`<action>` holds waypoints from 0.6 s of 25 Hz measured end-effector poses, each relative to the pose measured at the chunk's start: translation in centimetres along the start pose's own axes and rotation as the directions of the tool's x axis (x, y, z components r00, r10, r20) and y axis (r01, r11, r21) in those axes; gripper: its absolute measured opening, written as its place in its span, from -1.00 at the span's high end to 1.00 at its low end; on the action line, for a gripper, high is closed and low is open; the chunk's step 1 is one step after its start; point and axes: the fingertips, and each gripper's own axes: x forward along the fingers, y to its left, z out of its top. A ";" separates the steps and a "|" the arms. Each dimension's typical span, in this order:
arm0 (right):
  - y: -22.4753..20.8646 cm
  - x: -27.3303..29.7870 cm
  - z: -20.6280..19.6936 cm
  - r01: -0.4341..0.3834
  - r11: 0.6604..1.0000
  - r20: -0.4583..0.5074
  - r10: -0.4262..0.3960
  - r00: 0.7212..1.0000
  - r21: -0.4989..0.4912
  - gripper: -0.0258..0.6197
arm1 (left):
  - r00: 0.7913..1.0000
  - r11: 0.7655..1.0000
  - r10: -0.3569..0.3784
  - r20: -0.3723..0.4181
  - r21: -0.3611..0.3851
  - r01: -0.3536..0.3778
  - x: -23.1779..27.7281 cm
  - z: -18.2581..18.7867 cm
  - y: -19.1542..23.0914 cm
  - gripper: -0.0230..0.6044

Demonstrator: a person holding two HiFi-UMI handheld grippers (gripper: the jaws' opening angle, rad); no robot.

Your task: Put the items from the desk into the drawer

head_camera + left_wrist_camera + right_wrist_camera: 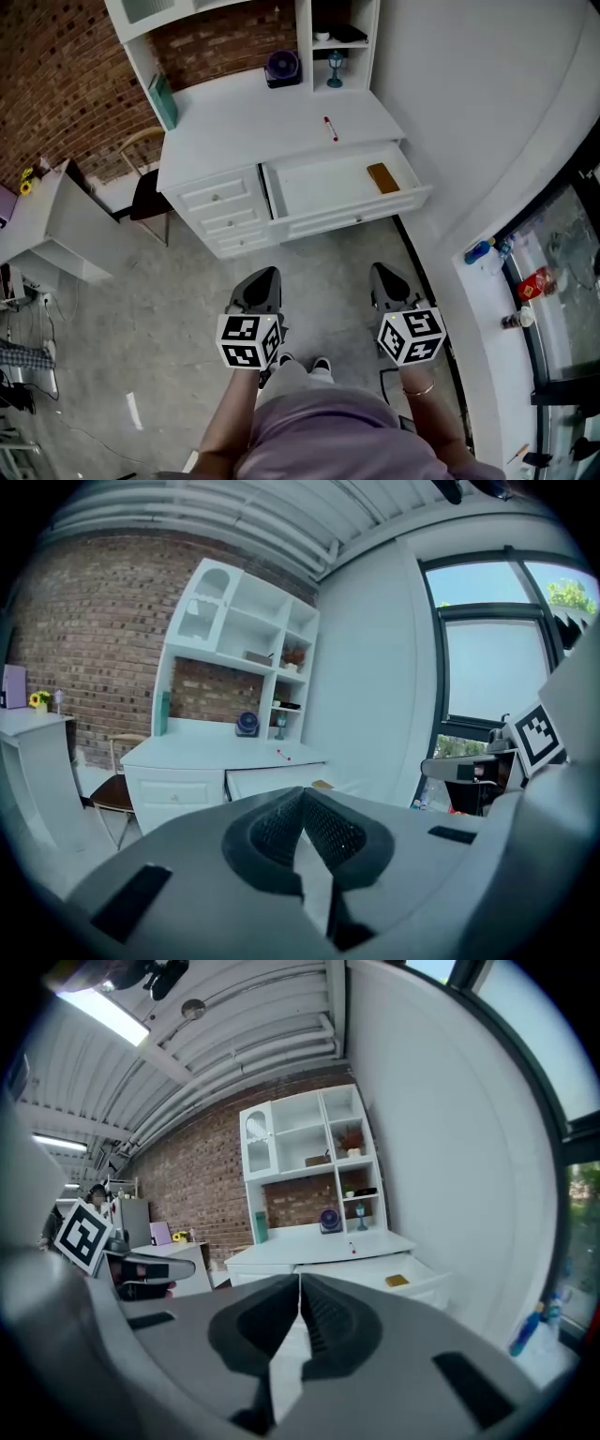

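Observation:
A white desk [253,127] stands ahead with its wide drawer [319,187] pulled open. A flat brown item [382,177] lies in the drawer's right part. On the desktop lies a red pen [330,128]; a purple fan [282,67] and a teal book [163,100] stand near the back. Both grippers hang well short of the desk, over the floor. My left gripper [263,279] is shut and empty, and my right gripper [384,277] is also shut with nothing in it. In the right gripper view the desk [319,1241] and the brown item [397,1281] show beyond the jaws.
A small blue goblet [335,67] sits in the hutch cubby. A chair [148,192] stands left of the desk, and a second white table [52,220] is further left. A window ledge [487,300] with bottles runs along the right.

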 end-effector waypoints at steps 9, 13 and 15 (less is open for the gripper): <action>-1.7 0.5 0.4 -0.020 1.000 0.003 0.020 1.000 0.021 0.78 | 1.000 1.000 0.002 -0.013 0.002 -0.002 1.6 0.1 -1.0 0.93; -2.0 1.4 0.3 -0.032 0.999 -0.007 0.032 0.999 0.029 0.67 | 1.000 1.000 0.010 -0.025 0.006 -0.010 2.3 0.1 -0.6 0.93; -2.2 2.1 0.3 -0.036 0.999 -0.010 0.037 0.999 0.029 0.63 | 1.000 1.000 0.015 -0.026 0.004 -0.015 2.8 0.2 -0.2 0.93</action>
